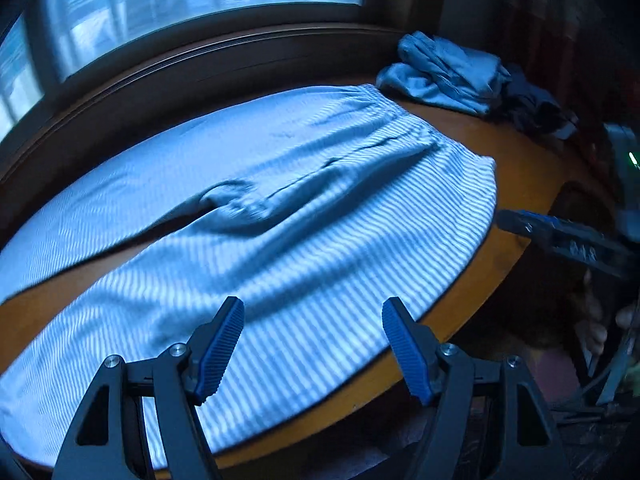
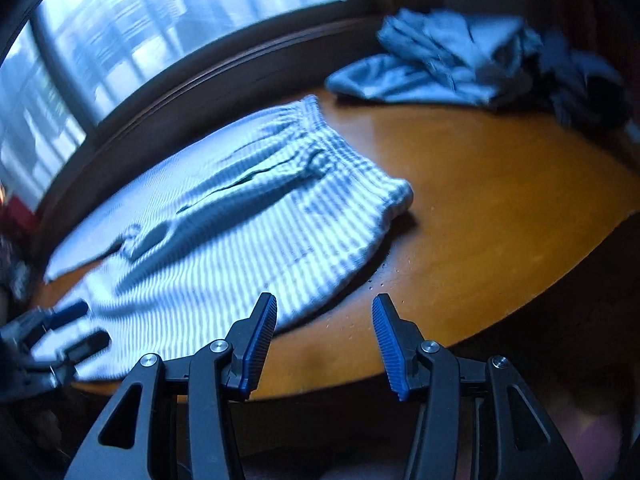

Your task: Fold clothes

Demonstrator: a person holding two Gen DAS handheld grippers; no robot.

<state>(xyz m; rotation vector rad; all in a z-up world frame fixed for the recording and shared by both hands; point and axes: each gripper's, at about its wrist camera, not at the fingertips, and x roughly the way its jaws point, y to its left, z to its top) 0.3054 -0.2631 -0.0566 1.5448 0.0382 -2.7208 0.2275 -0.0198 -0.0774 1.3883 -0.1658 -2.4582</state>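
Left wrist view: striped trousers (image 1: 280, 208) are seen spread flat across the wooden worktop (image 1: 528, 176), waistband toward the far right, legs running off to the left. A crumpled ridge is noted at the crotch. The left gripper (image 1: 313, 312) is held low over the near trouser leg, fingers (image 1: 224, 344) spread wide, nothing between them; whether the cloth is touched cannot be told. The right gripper (image 1: 560, 240) is seen blurred at the right, just beside the waistband corner, off the worktop's edge.

Right wrist view: the right gripper (image 2: 324, 308) is held over the near edge of the worktop (image 2: 480, 200), fingers (image 2: 260, 344) spread, empty. The left finger tip lies over the hem side of the trousers (image 2: 240, 220); the right finger is over bare wood. The left gripper (image 2: 76, 328) is seen blurred at the lower left, over the trouser leg, its fingers apart.

A pile of blue cloth (image 2: 440, 60) is noted at the far right of the worktop, apart from the trousers, with darker garments (image 2: 580, 80) against it. A window (image 1: 160, 8) runs behind the worktop.
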